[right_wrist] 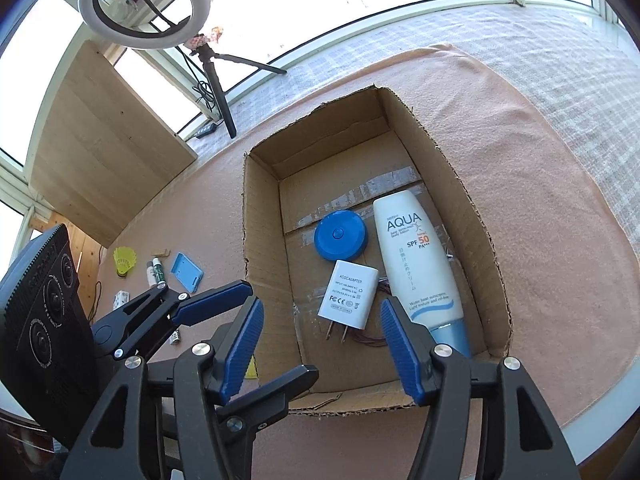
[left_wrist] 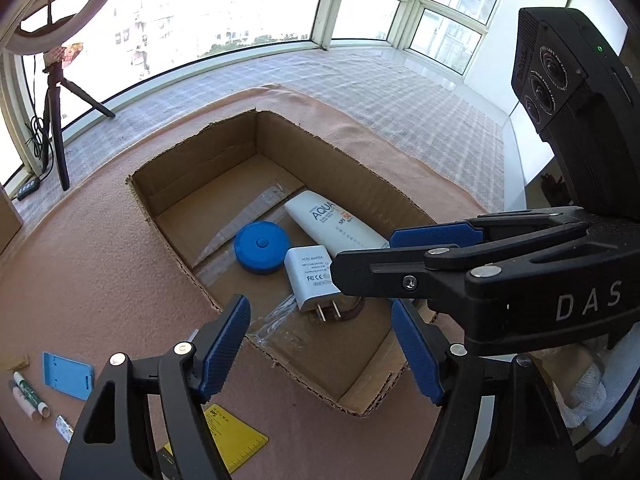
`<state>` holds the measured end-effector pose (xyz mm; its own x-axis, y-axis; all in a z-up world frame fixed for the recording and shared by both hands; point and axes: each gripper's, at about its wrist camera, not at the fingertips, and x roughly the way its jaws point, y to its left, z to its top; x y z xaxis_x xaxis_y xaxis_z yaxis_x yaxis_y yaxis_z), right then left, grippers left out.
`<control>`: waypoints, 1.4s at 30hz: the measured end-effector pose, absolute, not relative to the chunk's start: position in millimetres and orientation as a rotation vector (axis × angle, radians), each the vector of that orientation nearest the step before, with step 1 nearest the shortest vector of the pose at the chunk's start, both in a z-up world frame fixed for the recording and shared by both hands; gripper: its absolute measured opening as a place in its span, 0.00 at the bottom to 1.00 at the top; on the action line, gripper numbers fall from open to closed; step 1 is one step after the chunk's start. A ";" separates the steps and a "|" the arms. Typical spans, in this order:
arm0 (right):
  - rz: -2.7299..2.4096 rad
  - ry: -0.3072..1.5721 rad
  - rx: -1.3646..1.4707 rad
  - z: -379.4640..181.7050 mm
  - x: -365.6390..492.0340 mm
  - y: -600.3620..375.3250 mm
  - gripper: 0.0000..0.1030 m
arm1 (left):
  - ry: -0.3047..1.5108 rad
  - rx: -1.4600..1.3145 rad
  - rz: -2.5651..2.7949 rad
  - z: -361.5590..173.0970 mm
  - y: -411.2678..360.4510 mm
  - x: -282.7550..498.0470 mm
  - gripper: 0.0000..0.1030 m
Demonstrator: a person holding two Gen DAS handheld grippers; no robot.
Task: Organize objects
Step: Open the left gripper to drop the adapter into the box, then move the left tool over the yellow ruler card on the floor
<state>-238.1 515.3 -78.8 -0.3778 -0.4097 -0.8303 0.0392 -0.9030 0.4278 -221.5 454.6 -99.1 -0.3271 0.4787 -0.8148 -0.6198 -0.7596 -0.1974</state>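
Note:
An open cardboard box (left_wrist: 168, 184) (right_wrist: 260, 200) sits on a tan cloth. Inside lie a white sunscreen tube (left_wrist: 328, 220) (right_wrist: 416, 256), a blue round case (left_wrist: 262, 246) (right_wrist: 340, 236), a white power adapter (left_wrist: 310, 276) (right_wrist: 350, 294) and a thin brown wire coil (right_wrist: 372, 340). My left gripper (left_wrist: 320, 346) is open and empty above the box's near end. My right gripper (right_wrist: 320, 348) is open and empty above the box's near edge; it also shows in the left wrist view (left_wrist: 380, 248), reaching over the box from the right.
Left of the box on the cloth lie a light-blue holder (left_wrist: 68, 376) (right_wrist: 187, 272), small tubes (left_wrist: 30, 398) (right_wrist: 156, 272), a yellow ruler card (left_wrist: 236, 440), a yellow shuttlecock (right_wrist: 124, 260) and a small packet (right_wrist: 120, 300). A ring-light tripod (right_wrist: 218, 84) and a wooden board (right_wrist: 108, 160) stand behind.

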 end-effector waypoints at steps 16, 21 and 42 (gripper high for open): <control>-2.445 -0.450 1.508 -65.2 -202.5 510.1 0.56 | 0.196 -1.346 2.135 -114.7 359.9 -222.8 0.74; -2.520 -0.358 1.479 -56.9 -181.8 502.4 0.56 | 0.217 -1.435 2.089 -137.7 332.0 -224.2 0.74; -2.587 -0.444 1.482 -49.8 -120.9 511.7 0.56 | 0.344 -1.498 1.892 -174.0 344.4 -217.8 0.75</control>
<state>-120.9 511.7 -49.8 -0.5108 -0.2531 -0.8216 -0.0356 -0.9487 0.3143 -217.8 344.4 -174.0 -0.0971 0.3492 -0.9320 -0.6552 -0.7273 -0.2043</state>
